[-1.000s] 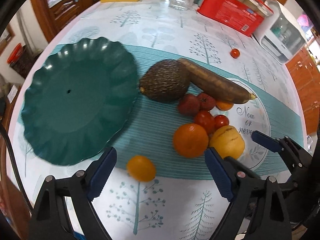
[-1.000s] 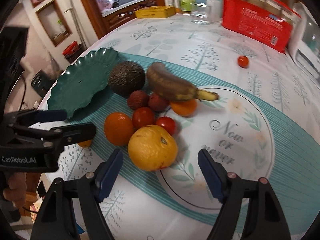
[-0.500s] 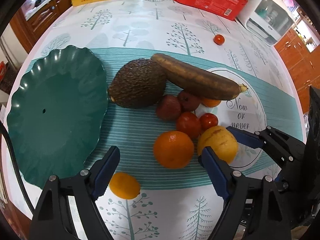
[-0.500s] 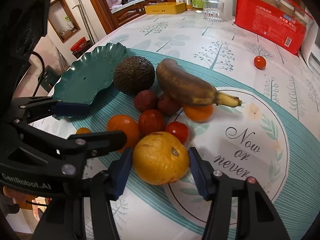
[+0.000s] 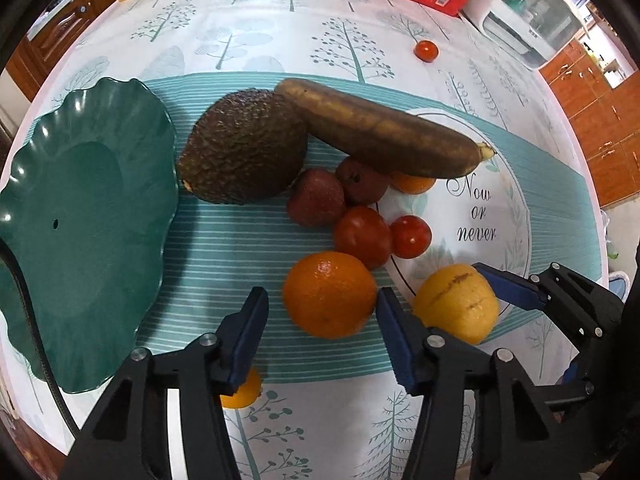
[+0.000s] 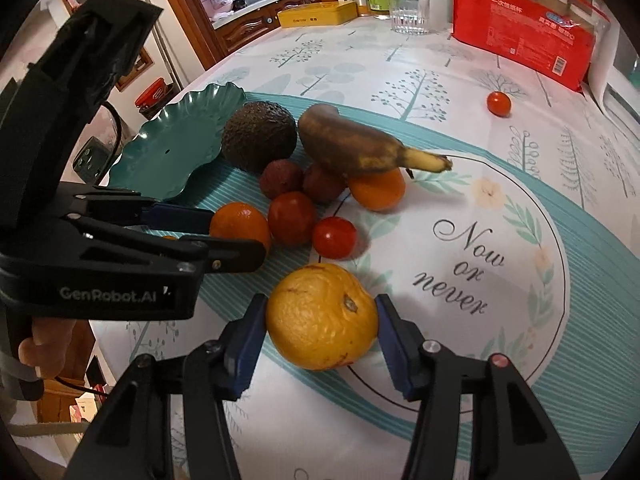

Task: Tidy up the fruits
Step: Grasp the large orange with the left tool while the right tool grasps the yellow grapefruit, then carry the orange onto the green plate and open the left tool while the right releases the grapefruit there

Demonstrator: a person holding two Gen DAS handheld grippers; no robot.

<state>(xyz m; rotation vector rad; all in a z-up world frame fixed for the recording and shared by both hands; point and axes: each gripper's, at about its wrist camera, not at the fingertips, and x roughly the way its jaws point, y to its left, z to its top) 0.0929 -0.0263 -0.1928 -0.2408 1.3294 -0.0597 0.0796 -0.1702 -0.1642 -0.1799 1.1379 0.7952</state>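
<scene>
My right gripper point(image 6: 322, 328) is shut on a big yellow-orange citrus point(image 6: 322, 316), which rests on the placemat; it also shows in the left wrist view point(image 5: 456, 302). My left gripper point(image 5: 322, 320) is open around a round orange point(image 5: 329, 294), its pads close on both sides but apart from it. Beyond lie an avocado point(image 5: 244, 146), a brown banana point(image 5: 384, 130), lychees point(image 5: 316, 198), tomatoes point(image 5: 362, 236) and a small orange point(image 5: 412, 182). A green scalloped plate point(image 5: 80, 216) sits at the left.
A small orange fruit point(image 5: 242, 394) lies under my left gripper's left finger. A lone cherry tomato point(image 5: 426, 51) sits far back. A red package point(image 6: 520, 24), a glass point(image 6: 408, 12) and a yellow box point(image 6: 316, 14) stand at the table's far edge.
My left gripper moved forward and right, from the small orange fruit to around the round orange. My right gripper advanced and shut on the yellow-orange citrus.
</scene>
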